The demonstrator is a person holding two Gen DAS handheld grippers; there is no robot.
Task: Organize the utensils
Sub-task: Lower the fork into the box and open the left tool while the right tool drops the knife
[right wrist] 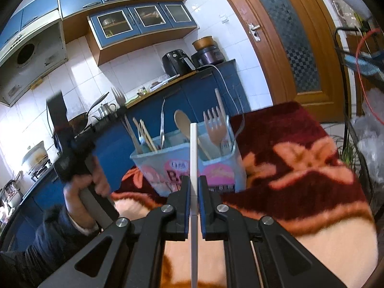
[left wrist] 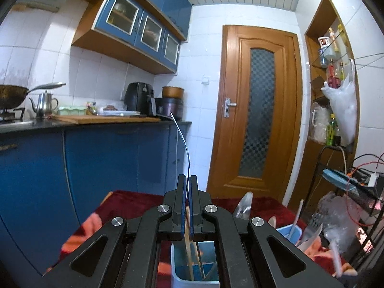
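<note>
To seat each piece cleanly, lower it straight down into a free compartment of the light-blue utensil holder standing on the red blanket, clear of the handles already inside. The right gripper is clamped on a white stick-like utensil held just before the holder. The left gripper is pinched nearly closed on a thin metal utensil, poised above the holder.

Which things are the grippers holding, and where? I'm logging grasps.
Left gripper pinches a thin metal utensil near its lower end. Right gripper clamps a white stick about midway.
</note>
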